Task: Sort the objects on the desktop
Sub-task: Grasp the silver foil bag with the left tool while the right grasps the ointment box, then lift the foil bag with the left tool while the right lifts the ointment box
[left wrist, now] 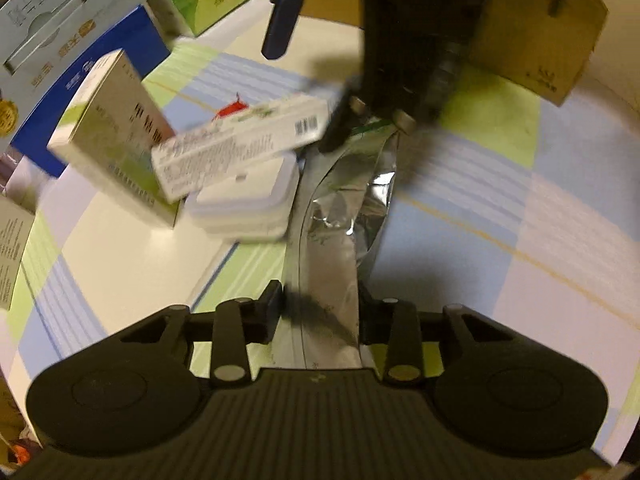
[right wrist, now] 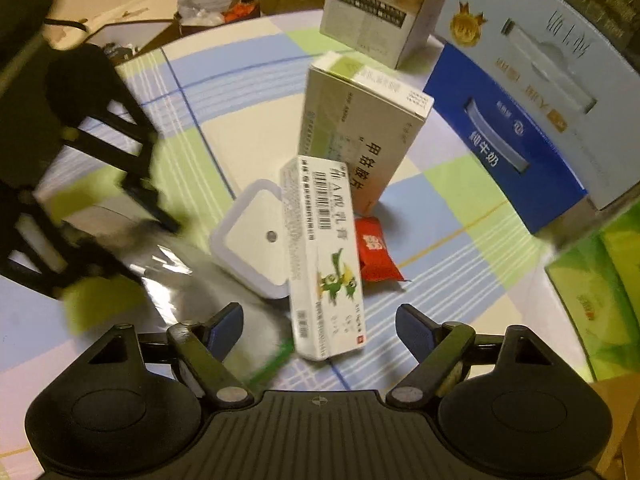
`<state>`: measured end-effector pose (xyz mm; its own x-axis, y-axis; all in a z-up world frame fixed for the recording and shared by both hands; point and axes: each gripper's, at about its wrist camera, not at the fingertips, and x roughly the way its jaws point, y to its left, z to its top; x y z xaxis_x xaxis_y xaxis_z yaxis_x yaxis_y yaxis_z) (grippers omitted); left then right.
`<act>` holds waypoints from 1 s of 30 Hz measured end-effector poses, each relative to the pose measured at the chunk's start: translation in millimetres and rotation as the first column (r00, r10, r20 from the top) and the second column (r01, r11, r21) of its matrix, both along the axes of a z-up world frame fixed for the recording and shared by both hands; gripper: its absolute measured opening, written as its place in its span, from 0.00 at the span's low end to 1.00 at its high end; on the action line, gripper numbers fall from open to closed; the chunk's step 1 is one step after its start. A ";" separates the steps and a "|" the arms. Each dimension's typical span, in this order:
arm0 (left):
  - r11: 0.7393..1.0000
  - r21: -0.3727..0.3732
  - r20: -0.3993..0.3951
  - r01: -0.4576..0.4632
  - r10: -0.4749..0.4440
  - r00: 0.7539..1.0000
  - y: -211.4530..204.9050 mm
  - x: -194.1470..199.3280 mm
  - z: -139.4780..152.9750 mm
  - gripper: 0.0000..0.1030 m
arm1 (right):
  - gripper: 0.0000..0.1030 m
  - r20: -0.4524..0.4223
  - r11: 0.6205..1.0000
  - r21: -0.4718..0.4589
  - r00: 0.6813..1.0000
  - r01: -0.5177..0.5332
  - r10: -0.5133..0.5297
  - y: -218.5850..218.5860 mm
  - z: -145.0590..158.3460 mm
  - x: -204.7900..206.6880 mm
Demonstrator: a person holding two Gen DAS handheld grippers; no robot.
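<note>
Left gripper (left wrist: 320,312) jaws clamped on silver foil pouch (left wrist: 344,208), which lies just beside the white square case (right wrist: 256,240). Right gripper (right wrist: 320,332) jaws spread, empty, near the ointment box (right wrist: 324,256) leaning on that case. Risk: dragging the pouch could nudge the case and topple the box.

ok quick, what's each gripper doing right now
Left gripper: closed on the crinkled silver foil pouch.
Right gripper: open, holding nothing; the long white ointment box lies between its fingers, untouched.
</note>
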<state>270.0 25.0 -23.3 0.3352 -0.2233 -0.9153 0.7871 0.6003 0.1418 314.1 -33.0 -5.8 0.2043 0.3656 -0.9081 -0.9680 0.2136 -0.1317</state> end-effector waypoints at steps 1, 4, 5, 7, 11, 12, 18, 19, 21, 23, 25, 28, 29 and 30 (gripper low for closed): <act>1.000 0.003 -0.004 -0.005 0.005 1.000 5.9 -2.5 0.4 0.30 | 0.76 -0.010 1.000 -0.008 1.000 -0.003 0.003 1.6 -3.0 2.2; 0.999 0.006 -0.008 -0.031 0.031 0.999 26.0 -10.8 1.4 0.30 | 0.74 -0.040 0.999 -0.031 0.999 -0.016 0.015 6.6 -12.4 6.7; 0.999 0.007 -0.009 -0.041 0.041 0.999 32.2 -13.8 1.7 0.30 | 0.71 -0.052 0.999 -0.039 0.999 -0.016 0.014 8.4 -15.8 7.9; 0.998 0.009 -0.006 -0.056 0.056 0.998 41.8 -19.6 2.5 0.30 | 0.62 -0.059 0.999 -0.047 0.998 -0.007 0.004 10.8 -21.6 8.4; 0.993 -0.020 -0.007 -0.113 0.113 0.994 52.5 -25.8 2.7 0.31 | 0.40 -0.072 0.994 -0.065 0.993 0.084 -0.089 9.0 -22.4 10.5; 0.992 -0.024 -0.005 -0.123 0.123 0.992 52.8 -26.8 2.8 0.31 | 0.40 -0.068 0.992 -0.071 0.992 0.102 -0.106 7.0 -21.5 7.1; 0.982 -0.005 -0.035 -0.191 0.191 0.981 44.5 -37.4 7.0 0.31 | 0.40 -0.117 0.965 -0.093 0.960 0.245 -0.255 -16.6 -10.1 -28.3; 0.979 0.003 -0.052 -0.204 0.203 0.978 42.2 -40.2 8.1 0.31 | 0.40 -0.131 0.953 -0.094 0.945 0.288 -0.299 -23.3 -7.2 -36.6; 0.978 0.016 -0.077 -0.210 0.211 0.974 36.7 -48.6 10.1 0.31 | 0.40 -0.176 0.926 -0.099 0.909 0.365 -0.377 -38.6 -4.6 -54.1; 0.977 0.028 -0.111 -0.211 0.213 0.971 29.9 -60.5 11.9 0.31 | 0.40 -0.200 0.910 -0.113 0.888 0.398 -0.413 -51.7 -4.2 -75.0; 0.977 0.041 -0.143 -0.209 0.212 0.967 23.6 -73.6 13.8 0.31 | 0.34 -0.201 0.900 -0.128 0.878 0.416 -0.434 -64.0 -4.7 -96.9; 0.979 0.059 -0.188 -0.195 0.203 0.961 12.8 -93.8 15.2 0.34 | 0.35 -0.219 0.890 -0.142 0.863 0.433 -0.455 -80.9 -6.2 -125.0; 0.980 0.066 -0.194 -0.186 0.196 0.961 9.3 -100.6 15.8 0.36 | 0.35 -0.223 0.889 -0.143 0.860 0.436 -0.458 -85.3 -7.8 -132.5; 0.981 0.072 -0.193 -0.178 0.189 0.963 4.5 -105.2 15.9 0.36 | 0.35 -0.233 0.890 -0.143 0.860 0.432 -0.455 -89.4 -9.8 -140.5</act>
